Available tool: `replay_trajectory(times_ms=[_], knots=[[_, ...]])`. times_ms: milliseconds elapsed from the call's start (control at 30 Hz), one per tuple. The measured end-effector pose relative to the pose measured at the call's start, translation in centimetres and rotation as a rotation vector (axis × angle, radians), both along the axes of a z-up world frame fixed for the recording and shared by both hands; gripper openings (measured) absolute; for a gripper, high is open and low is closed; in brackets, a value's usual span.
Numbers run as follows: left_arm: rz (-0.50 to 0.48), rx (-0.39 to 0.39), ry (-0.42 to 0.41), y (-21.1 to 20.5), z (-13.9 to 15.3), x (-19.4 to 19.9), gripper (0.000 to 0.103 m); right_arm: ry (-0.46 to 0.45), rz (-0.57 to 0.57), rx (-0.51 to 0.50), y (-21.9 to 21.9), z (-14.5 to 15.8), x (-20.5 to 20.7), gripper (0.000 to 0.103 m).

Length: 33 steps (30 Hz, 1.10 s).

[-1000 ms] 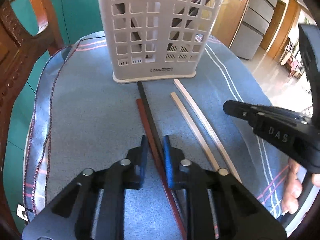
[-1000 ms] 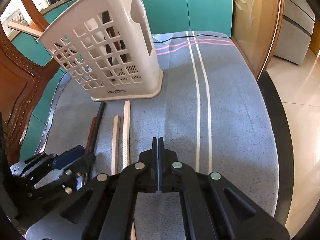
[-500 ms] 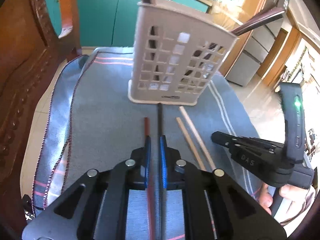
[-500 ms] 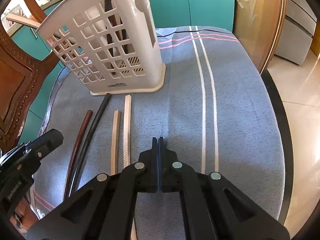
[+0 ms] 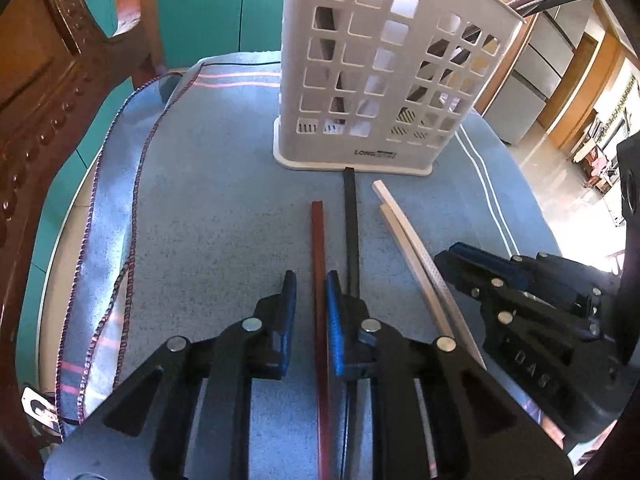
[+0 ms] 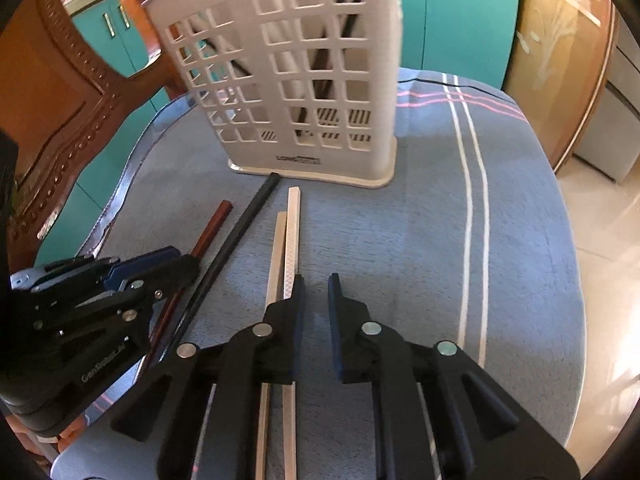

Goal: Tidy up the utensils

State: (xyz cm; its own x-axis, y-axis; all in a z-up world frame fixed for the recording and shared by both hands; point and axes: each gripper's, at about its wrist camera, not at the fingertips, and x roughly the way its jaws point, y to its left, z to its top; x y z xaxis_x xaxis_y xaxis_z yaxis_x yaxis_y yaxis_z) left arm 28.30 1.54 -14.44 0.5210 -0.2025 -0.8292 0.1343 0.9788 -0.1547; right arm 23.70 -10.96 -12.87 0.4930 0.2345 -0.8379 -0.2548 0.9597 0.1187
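Both pairs of jaws, closed or nearly closed half a second ago, are now opening, and both hands have shifted sideways across the cloth.

Left gripper: jaws slightly apart, blue pads astride the reddish-brown square-section chopstick. The right pad sits just beside the stick; the left pad stands clear. No clamping pressure is evident.

Right gripper: jaws slightly apart, nothing between them. The pale patterned chopstick passes under the left finger, at about 11 o'clock from the jaw gap.

Outward from the left gripper, all four sticks lie flat on the blue-grey striped cloth, pointing toward 12 o'clock:
- Black chopstick, just beside the red one at 1 o'clock, its far end touching the foot of the basket.
- Plain pale wooden chopstick, alongside the patterned one, at 2 o'clock.
- White perforated plastic utensil basket, upright at 12 o'clock, already holding several dark utensils.

Handling, as a judgement: the sticks appear light, rigid and slender, with smooth lacquered faces likely to slip or roll. Grasp across two flat faces, somewhat toward the thick end nearest the basket, so that the stick hangs balanced. Lying flat on cloth, each leaves little clearance for the pads.
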Motion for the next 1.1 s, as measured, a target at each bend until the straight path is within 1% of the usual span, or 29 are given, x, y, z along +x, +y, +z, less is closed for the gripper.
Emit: replay_trajectory(times_ms=[133, 233, 267, 333, 433, 500, 567, 600, 633, 733, 800, 833, 900, 933, 967, 1033, 1100], knots=[[0.004, 0.014, -0.002, 0.0, 0.1, -0.2, 0.016, -0.016, 0.015, 0.02, 0.3, 0.4, -0.2, 0.014], [0.007, 0.008, 0.0, 0.1, 0.2, -0.2, 0.017, -0.023, 0.037, 0.039, 0.3, 0.7, -0.4, 0.019], [0.008, 0.008, 0.0, 0.1, 0.1, -0.1, 0.017, -0.024, 0.045, 0.033, 0.5, 0.7, -0.5, 0.02], [0.007, 0.011, -0.001, 0.1, 0.1, -0.1, 0.017, -0.013, 0.042, -0.019, 0.9, 0.3, -0.5, 0.021], [0.006, 0.014, -0.004, 0.1, 0.1, -0.2, 0.017, -0.014, 0.045, -0.042, 1.2, 0.2, -0.6, 0.022], [0.007, 0.019, -0.007, 0.1, 0.1, 0.0, 0.017, -0.013, 0.04, -0.039, 1.0, 0.2, -0.6, 0.021], [0.006, 0.022, -0.004, 0.1, 0.1, 0.1, 0.015, -0.004, 0.025, -0.042, 0.7, 0.4, -0.7, 0.006], [0.013, 0.023, 0.003, 0.2, 0.1, 0.1, 0.012, 0.003, 0.017, -0.041, 0.6, 0.3, -0.6, 0.006], [0.018, 0.024, 0.01, 0.2, 0.1, 0.1, 0.008, 0.023, 0.003, -0.024, 0.1, 0.4, -0.6, 0.006], [0.026, -0.009, 0.051, 0.9, 0.3, -0.3, 0.008, 0.092, -0.051, 0.012, -1.8, 0.7, -0.7, 0.006], [0.017, -0.019, 0.051, 1.2, 0.6, -0.8, 0.008, 0.13, -0.072, 0.041, -3.4, 1.1, -1.1, 0.006], [0.016, -0.016, 0.043, 1.3, 0.8, -1.0, 0.008, 0.132, -0.072, 0.048, -3.8, 1.2, -1.3, 0.006], [0.032, -0.001, 0.038, 1.6, 0.8, -0.7, 0.012, 0.115, -0.086, 0.07, -4.7, 1.5, -1.3, 0.008], [0.04, 0.0, 0.045, 1.7, 0.7, -0.4, 0.019, 0.113, -0.09, 0.072, -4.8, 1.5, -1.1, 0.013], [0.051, -0.004, 0.051, 1.9, 0.6, -0.1, 0.021, 0.114, -0.091, 0.069, -4.8, 1.5, -0.8, 0.02], [0.066, -0.016, 0.059, 2.0, 0.5, 0.8, 0.021, 0.107, -0.099, 0.067, -4.8, 1.5, -0.2, 0.024], [0.071, -0.007, 0.058, 1.7, 0.5, 1.4, 0.021, 0.107, -0.095, 0.049, -4.3, 1.4, 0.5, 0.024]])
